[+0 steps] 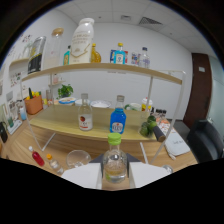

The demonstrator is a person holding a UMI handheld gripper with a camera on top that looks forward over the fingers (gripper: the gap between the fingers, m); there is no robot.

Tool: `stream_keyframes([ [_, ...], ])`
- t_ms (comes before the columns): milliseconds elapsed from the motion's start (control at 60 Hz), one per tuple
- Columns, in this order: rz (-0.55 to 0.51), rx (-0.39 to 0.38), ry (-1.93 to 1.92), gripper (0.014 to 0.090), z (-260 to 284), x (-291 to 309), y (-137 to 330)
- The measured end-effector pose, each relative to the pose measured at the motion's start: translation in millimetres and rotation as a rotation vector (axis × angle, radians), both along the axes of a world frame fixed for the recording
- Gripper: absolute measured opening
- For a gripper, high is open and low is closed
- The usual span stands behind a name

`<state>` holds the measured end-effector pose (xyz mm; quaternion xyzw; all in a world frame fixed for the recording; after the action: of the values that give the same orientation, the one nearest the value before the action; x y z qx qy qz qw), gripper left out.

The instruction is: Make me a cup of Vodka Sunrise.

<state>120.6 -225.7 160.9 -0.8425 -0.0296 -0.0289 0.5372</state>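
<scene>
Your gripper (115, 176) had its two white fingers (82, 176) closed on a small clear bottle with a green cap (114, 161), one pad pressed against each side of it, and the bottle stood upright between them holding a pale liquid low in its body. Just to the left of the fingers, on the wooden table (20, 145), sat an empty clear glass cup (77, 158). Farther left lay a small red-filled bottle (37, 158) and, beside it, a small bottle with an orange cap (53, 163); what that one held could not be told.

Beyond the fingers stood a two-level wooden shelf (105, 131). On its lower board, a clear bottle with a red label (85, 113) stood left of a blue bottle (118, 115), and a dark green bottle (149, 125) leaned near the right post. At the far left of that board were an orange container (34, 104) and a small green plant (65, 91).

On the upper board (125, 68), a large white jug (82, 41) stood tallest, with a blue-labelled bottle (119, 54) and a clear bottle (144, 57) to its right. A dark door (200, 85) showed in the far right wall.
</scene>
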Motion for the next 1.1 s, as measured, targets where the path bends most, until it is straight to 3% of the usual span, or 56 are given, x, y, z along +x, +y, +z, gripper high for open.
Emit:
stream_keyframes([
  [550,0.458,0.061,-1.397,0.0351,18,-14,36],
  [917,0.570,-0.046,-1.845,0.0353,16,-11,34],
  [1100,0.564,-0.037,-1.793,0.0355,17,-12,32],
])
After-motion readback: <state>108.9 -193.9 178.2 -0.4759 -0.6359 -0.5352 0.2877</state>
